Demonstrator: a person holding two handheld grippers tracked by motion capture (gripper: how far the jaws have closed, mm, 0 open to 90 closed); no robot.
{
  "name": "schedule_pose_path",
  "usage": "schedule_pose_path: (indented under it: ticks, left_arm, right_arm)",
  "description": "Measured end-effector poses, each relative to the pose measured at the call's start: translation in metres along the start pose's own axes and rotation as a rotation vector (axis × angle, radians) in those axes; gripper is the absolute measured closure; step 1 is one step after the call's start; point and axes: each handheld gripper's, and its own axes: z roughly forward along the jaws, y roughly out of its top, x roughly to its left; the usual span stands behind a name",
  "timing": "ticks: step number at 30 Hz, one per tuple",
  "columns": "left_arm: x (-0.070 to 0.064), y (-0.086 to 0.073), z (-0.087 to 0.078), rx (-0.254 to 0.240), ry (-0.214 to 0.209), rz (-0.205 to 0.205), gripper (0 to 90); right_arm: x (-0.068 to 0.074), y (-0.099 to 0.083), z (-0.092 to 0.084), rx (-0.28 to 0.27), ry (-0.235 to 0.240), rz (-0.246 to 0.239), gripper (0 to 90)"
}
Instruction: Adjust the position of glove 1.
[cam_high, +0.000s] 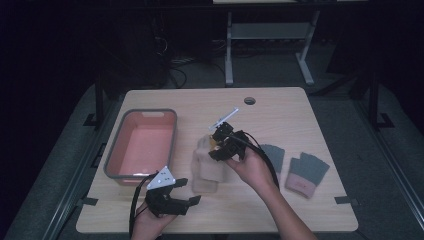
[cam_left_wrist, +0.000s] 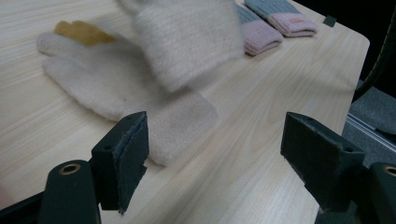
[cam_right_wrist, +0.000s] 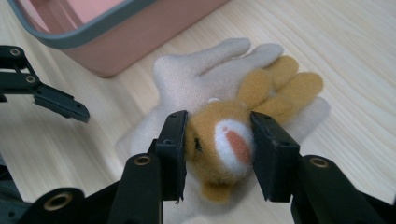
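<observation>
My right gripper (cam_high: 220, 145) (cam_right_wrist: 217, 135) is shut on a cream glove (cam_high: 202, 152) by its tan plush animal face (cam_right_wrist: 224, 144). The glove hangs a little above the table, and its blurred cuff (cam_left_wrist: 187, 42) shows in the left gripper view. Under it a second cream glove (cam_high: 206, 183) (cam_left_wrist: 116, 88) (cam_right_wrist: 196, 74) lies flat on the wood. My left gripper (cam_high: 190, 191) (cam_left_wrist: 215, 140) sits near the table's front edge, open, with nothing between its jaws. It is short of the lying glove's cuff.
A pink bin with a grey rim (cam_high: 172, 135) (cam_right_wrist: 116, 51) stands at the left with nothing inside. Two grey gloves with pink cuffs (cam_high: 272, 157) (cam_high: 306, 172) (cam_left_wrist: 285, 16) lie at the right. The table (cam_high: 280, 115) has a cable hole (cam_high: 250, 100) near its far edge.
</observation>
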Motion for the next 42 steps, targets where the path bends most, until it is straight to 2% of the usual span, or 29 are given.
schedule_pose_path:
  ticks: [6, 9, 16, 19, 23, 31, 42]
  left_arm:
    - [0.001, 0.0, -0.001, -0.004, 0.003, 0.0, 23.4]
    - [0.0, 0.0, -0.001, -0.002, 0.001, -0.016, 23.4]
    - [0.002, 0.0, -0.001, -0.006, 0.001, -0.016, 23.3]
    - [0.001, 0.0, -0.001, -0.01, 0.001, -0.019, 23.4]
    - [0.001, 0.0, 0.0, -0.01, 0.0, -0.023, 23.4]
    - [0.001, 0.0, 0.001, 0.0, -0.001, -0.025, 23.4]
    - [0.0, 0.0, 0.004, 0.01, -0.001, -0.022, 23.5]
  right_arm:
    - [0.004, 0.006, 0.017, 0.023, 0.023, 0.0, 58.1]
    - [0.001, 0.006, 0.032, 0.044, 0.05, 0.017, 58.1]
    - [-0.004, 0.001, 0.051, 0.069, 0.057, 0.026, 57.6]
    - [-0.009, -0.002, 0.061, 0.074, 0.06, 0.047, 57.1]
    - [-0.01, -0.005, 0.07, 0.093, 0.063, 0.044, 56.4]
    - [-0.012, -0.012, 0.081, 0.098, 0.079, 0.057, 55.2]
    - [-0.012, -0.019, 0.083, 0.098, 0.088, 0.057, 53.4]
